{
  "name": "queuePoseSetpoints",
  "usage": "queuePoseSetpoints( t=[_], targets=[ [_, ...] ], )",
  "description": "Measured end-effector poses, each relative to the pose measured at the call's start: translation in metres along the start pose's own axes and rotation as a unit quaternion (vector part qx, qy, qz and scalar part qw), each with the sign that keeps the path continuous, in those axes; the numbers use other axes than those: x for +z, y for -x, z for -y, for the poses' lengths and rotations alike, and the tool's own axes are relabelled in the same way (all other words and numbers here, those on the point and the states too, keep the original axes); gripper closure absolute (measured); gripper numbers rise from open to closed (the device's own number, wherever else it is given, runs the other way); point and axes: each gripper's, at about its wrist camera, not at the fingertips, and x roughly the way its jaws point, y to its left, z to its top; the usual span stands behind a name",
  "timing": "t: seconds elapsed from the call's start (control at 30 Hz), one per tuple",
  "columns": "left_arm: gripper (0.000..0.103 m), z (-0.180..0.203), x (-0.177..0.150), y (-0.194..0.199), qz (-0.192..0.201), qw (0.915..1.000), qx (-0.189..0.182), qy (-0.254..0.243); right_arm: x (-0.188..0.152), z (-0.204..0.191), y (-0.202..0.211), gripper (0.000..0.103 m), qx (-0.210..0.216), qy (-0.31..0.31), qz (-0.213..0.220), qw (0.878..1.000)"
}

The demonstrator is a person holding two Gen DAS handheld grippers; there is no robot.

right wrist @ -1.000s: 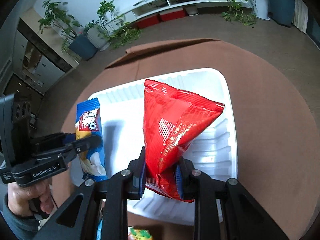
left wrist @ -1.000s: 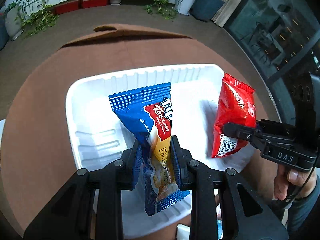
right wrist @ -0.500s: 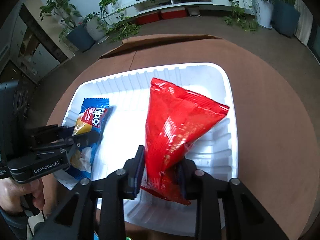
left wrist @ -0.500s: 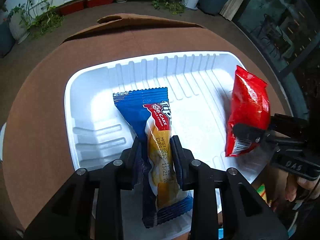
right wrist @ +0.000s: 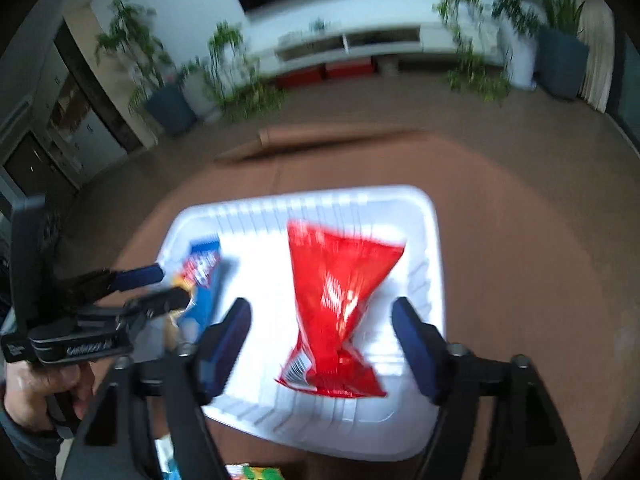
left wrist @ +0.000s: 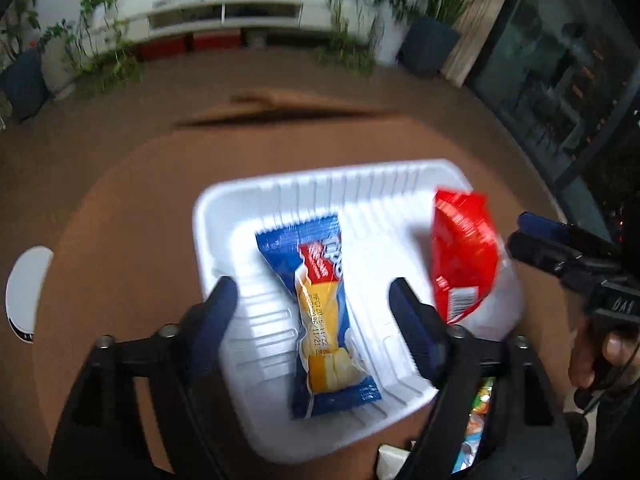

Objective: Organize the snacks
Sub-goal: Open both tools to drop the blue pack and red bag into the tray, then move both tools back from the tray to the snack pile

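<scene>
1. The round brown table (left wrist: 120, 216) carries a white ribbed tray (left wrist: 224, 216), which sits toward the table's near edge. Both snacks placed so far lie inside the tray, so the step in hand looks like letting go and pulling clear.

2. The red chip bag (right wrist: 340, 280) lies on the right half of the tray, its crimped printed end toward the tray's near edge. The right gripper (right wrist: 320, 320) straddles it with the jaws spread wide and touching nothing. To finish well, lift that gripper straight up and back so neither finger drags the light, crinkly bag over the right rim.

3. The blue cake-roll packet (left wrist: 320, 312) lies in the left half of the tray, running lengthwise from the middle toward the near edge, where its end sits close to the rim. The left gripper (left wrist: 312, 304) is likewise released, fingers parted either side of the packet with a clear gap. I judge the packet's near end is the weak spot: a backward sweep could flick it out, so rise before retreating.

4. More bright wrappers (left wrist: 478, 400) show just past the tray's near right corner, partly hidden by the gripper. They are probably the next pick; keep the jaws open on the way over.

5. Both views are motion-blurred, so fine contact cannot be judged exactly.
</scene>
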Motion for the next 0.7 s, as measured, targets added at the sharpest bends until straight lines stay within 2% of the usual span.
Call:
queuePoseSetpoints(
  t=[0.07,0.17,0.23,0.27,0.37,0.4,0.47,0.57,0.7],
  targets=[
    [0.000,0.000,-0.002,0.021,0.020,0.9998,-0.004,0.000,0.004,-0.001,0.023,0.002,-0.002,-0.001,0.033,0.999],
    [0.000,0.008,-0.013,0.056,0.082,0.9964,0.009,-0.015,0.002,0.000,0.058,0.000,0.035,-0.010,0.075,0.997],
    [0.000,0.010,-0.028,0.086,0.149,0.9888,0.009,-0.012,-0.005,0.003,0.081,0.000,0.071,-0.024,0.098,0.992],
    [0.000,0.010,-0.036,0.098,0.164,0.9865,0.009,-0.008,-0.010,0.003,0.090,0.000,0.086,-0.027,0.103,0.991],
    [0.000,0.014,-0.057,0.124,0.168,0.9847,0.045,0.003,-0.028,-0.002,0.118,0.000,0.099,-0.013,0.133,0.986],
    [0.000,0.016,-0.065,0.131,0.158,0.9855,0.061,0.004,-0.038,-0.003,0.129,0.000,0.098,-0.002,0.149,0.984],
    [0.000,0.015,-0.079,0.143,0.139,0.9859,0.089,0.024,-0.053,-0.009,0.141,0.000,0.099,0.008,0.154,0.983],
    [0.000,0.008,-0.109,0.168,0.152,0.9834,0.074,0.066,-0.081,-0.008,0.160,0.000,0.114,0.001,0.146,0.983],
    [0.000,0.007,-0.154,0.188,0.150,0.9817,0.068,0.096,-0.121,0.007,0.179,0.000,0.127,-0.055,0.133,0.981]
  ],
)
